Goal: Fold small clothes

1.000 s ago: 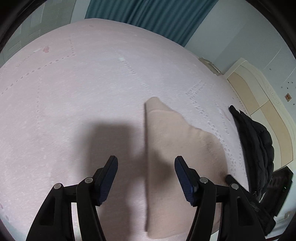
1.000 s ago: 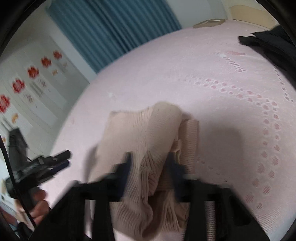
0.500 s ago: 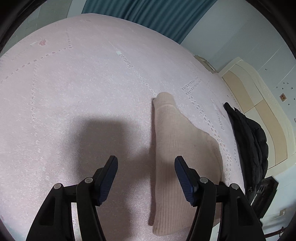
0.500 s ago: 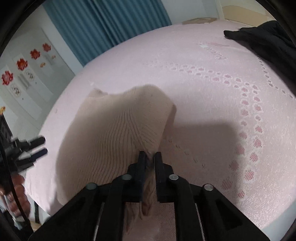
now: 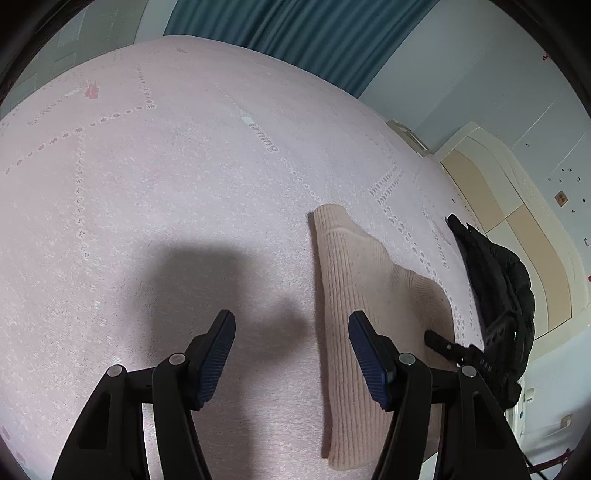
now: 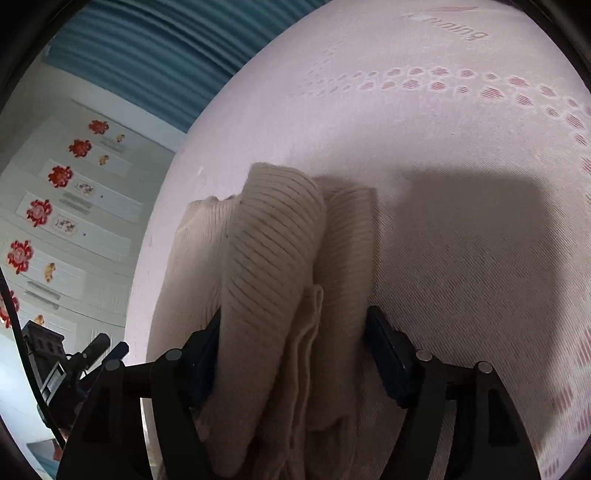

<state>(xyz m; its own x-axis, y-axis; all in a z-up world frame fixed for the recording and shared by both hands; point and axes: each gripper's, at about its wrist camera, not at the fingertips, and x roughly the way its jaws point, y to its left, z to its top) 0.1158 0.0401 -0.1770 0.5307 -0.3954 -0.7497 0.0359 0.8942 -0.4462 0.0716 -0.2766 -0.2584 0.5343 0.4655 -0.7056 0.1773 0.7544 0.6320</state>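
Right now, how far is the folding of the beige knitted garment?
Done: the beige knitted garment already lies doubled in a long strip on the pink bed cover. In hand: the right tongs are opening, with bunched knit between them. The left tongs are open and hold nothing. Left: flattening that bunched end, probably one more fold.

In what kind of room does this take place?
Most likely a bedroom. The beige knitted garment lies on a wide pink mattress with a woven pattern, teal curtains hang behind it, and a cream padded headboard seems to stand at one end.
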